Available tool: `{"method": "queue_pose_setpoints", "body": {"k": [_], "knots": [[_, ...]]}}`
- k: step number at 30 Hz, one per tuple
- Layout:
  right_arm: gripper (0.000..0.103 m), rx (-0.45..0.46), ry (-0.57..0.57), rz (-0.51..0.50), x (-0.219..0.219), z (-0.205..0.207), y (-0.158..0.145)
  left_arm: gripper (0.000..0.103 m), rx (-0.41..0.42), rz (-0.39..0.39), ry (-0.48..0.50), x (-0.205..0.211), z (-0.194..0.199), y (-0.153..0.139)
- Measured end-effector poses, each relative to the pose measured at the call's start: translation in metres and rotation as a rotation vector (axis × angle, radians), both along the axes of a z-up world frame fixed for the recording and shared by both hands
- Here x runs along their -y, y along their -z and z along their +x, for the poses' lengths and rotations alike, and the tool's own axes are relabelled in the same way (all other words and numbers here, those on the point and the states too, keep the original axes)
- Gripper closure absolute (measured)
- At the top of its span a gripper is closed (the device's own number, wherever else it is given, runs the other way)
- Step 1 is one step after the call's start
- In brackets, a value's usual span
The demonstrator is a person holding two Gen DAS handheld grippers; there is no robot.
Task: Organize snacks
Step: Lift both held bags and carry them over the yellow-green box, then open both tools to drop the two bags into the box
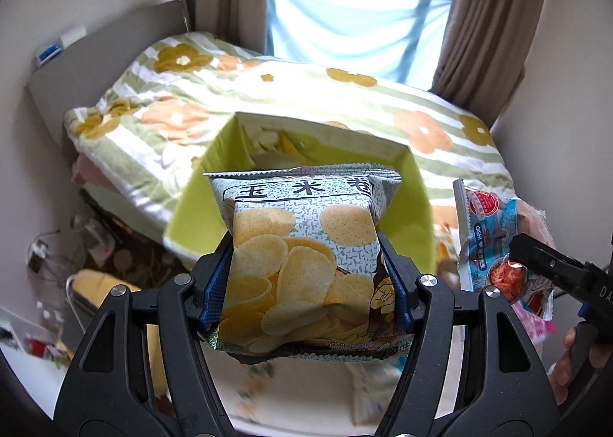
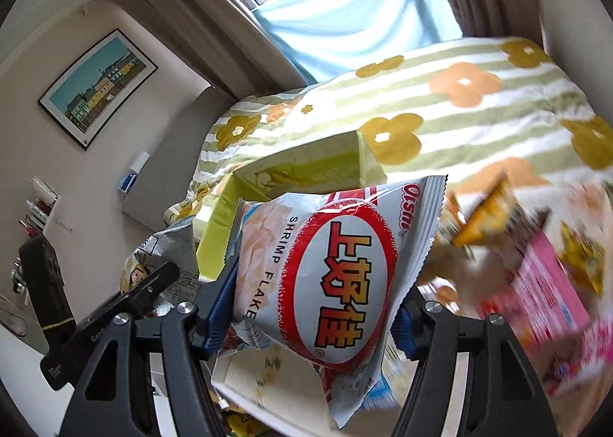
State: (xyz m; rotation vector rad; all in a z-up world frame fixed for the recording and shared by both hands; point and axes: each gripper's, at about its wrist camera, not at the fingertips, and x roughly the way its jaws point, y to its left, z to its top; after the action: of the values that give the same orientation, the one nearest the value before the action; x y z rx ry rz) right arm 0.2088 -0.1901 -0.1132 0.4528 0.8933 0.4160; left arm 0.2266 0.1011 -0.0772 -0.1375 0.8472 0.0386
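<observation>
- Left gripper (image 1: pixel 306 276): fingers clamped on both sides of a chip bag (image 1: pixel 302 264), grey speckled pack printed with pale round crisps, held upright, off the surface.
- Chip bag just in front of and partly over the open mouth of a lime-green box (image 1: pixel 191 215); top edge of bag overlaps the box opening in the left wrist view.
- Box sits on a striped floral blanket (image 1: pixel 345 92) covering the bed; some pale packs visible inside, blurred.
- Right gripper (image 2: pixel 314 295): fingers pinched tight on a shrimp flake bag (image 2: pixel 337 276), white with red oval and yellow characters, tilted, lifted clear.
- Same shrimp bag seen at right edge of the left wrist view (image 1: pixel 494 241), beside the box.
- Green box (image 2: pixel 306 169) beyond the shrimp bag in the right wrist view.
- Loose snacks on the blanket to the right: pink pack (image 2: pixel 544 283), orange-yellow pack (image 2: pixel 486 215), both blurred.
- Framed picture (image 2: pixel 99 88) on wall; curtains (image 1: pixel 494 15) flank the window.
</observation>
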Motion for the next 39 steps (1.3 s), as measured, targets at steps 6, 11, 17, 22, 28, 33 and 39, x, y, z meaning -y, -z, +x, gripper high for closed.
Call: {"method": "queue_pose_setpoints", "body": {"k": [6, 11, 17, 22, 28, 33, 39], "knots": [[0.039, -0.013, -0.002, -0.049, -0.050, 0.054, 0.004, 0.039, -0.040, 0.017, 0.038, -0.039, 0.071, 0.009], [0.039, -0.037, 0.021, -0.108, -0.082, 0.092, 0.014, 0.039, -0.100, 0.032, 0.086, -0.060, 0.129, 0.033], [0.039, -0.100, 0.052, -0.168, -0.103, 0.124, 0.045, 0.039, -0.180, 0.049, 0.111, -0.065, 0.188, 0.076], [0.039, -0.131, 0.043, -0.220, -0.112, 0.142, 0.061, 0.039, -0.235, 0.081, 0.133, -0.057, 0.214, 0.107], [0.039, -0.165, 0.024, -0.256, -0.111, 0.157, 0.080, 0.001, -0.227, 0.126, 0.138, -0.047, 0.224, 0.115], [0.038, -0.182, 0.009, -0.299, -0.112, 0.162, 0.087, 0.001, -0.211, 0.155, 0.148, -0.045, 0.218, 0.108], [0.038, -0.177, -0.017, -0.321, -0.118, 0.168, 0.088, 0.001, -0.218, 0.148, 0.123, -0.057, 0.205, 0.099]]}}
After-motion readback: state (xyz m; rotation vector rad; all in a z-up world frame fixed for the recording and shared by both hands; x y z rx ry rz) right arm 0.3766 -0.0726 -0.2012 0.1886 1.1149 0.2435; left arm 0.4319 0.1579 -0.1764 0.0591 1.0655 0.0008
